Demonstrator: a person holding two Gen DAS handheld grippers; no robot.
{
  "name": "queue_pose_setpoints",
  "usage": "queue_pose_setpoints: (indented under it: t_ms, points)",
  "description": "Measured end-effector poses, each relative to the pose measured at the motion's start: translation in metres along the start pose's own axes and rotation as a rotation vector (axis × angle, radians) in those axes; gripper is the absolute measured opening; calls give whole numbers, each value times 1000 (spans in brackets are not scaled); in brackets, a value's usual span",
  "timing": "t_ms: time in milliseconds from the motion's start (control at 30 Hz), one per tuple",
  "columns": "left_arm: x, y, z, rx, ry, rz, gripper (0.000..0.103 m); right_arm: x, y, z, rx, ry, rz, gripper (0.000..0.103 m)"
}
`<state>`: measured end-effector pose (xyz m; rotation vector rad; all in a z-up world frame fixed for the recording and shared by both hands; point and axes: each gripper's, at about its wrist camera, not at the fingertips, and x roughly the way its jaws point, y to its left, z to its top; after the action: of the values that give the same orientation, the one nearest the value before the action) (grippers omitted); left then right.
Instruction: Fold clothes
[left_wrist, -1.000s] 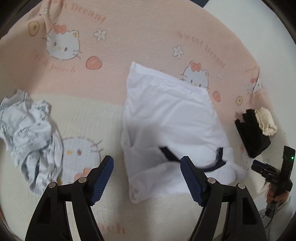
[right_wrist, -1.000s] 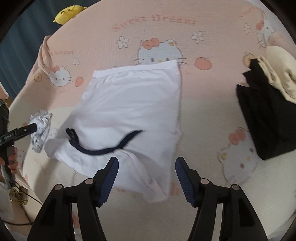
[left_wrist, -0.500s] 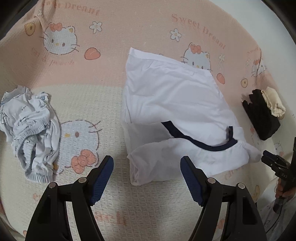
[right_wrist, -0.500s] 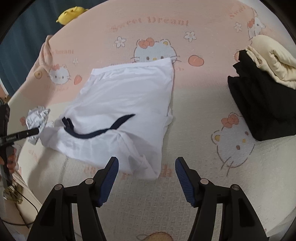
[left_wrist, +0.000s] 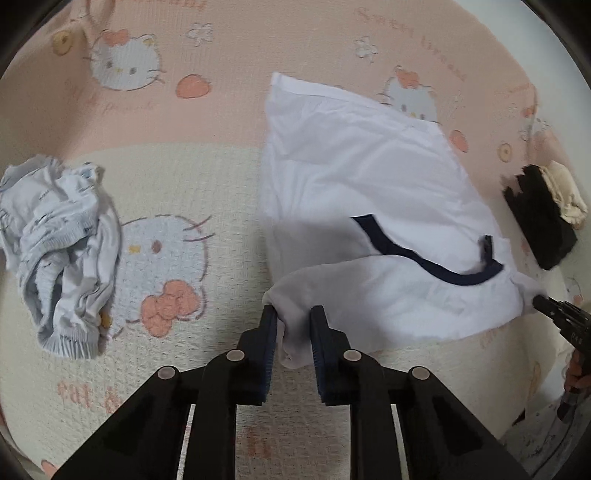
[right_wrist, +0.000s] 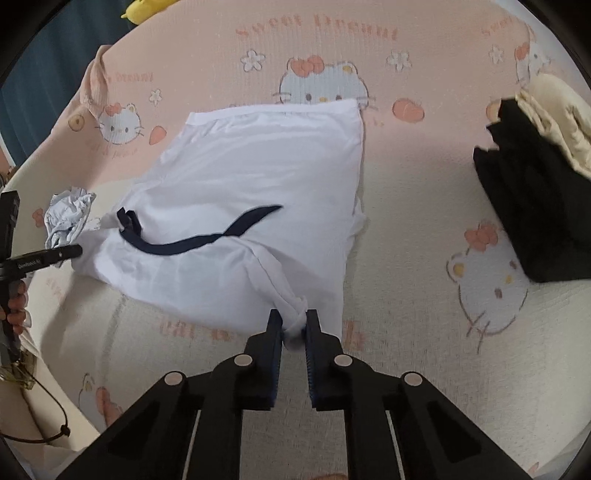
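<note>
Both grippers closing, pinching white shirt corners

1. "Sweet Dream": pink script printed on the bed cover, well beyond the right jaws at the far edge, readable in the right wrist view.
2. The same script recurs on the cover's far right corner and left fold; only partly legible.
3. Pink lettering just ahead of both jaws: illegible.
4. Marking on the opposite gripper's body: too small to read.
</note>
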<state>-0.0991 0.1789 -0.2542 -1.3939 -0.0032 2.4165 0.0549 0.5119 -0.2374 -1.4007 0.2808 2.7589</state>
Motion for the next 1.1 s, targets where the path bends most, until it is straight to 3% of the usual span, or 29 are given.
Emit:
queue_pose_setpoints:
  t_ms: [300, 633, 733, 833, 900, 933, 1000, 1100]
  points:
    - [18, -1, 11, -3, 17, 39, 14, 23, -39, 11, 222, 32, -21, 7]
    - [34, 4, 18, -26, 40, 49, 15, 47, -39, 16, 199, 61, -48, 7]
    - [36, 13, 21, -129, 64, 22, 20, 46, -43, 15, 221, 57, -49, 7]
    - [31, 28, 23, -282, 94, -53, 31, 43, -44, 13, 242, 52, -58, 22]
    - [24, 37, 24, -368, 95, -106, 50, 39, -46, 13, 260, 54, -84, 52]
    - [17, 39, 24, -386, 75, -114, 63, 35, -44, 12, 251, 47, -105, 57]
    - [5, 38, 24, -375, 46, -106, 66, 27, -39, 11, 220, 25, -154, 61]
    - [-11, 27, 25, -282, 22, -57, 66, 10, -17, 9, 72, -10, -231, 62]
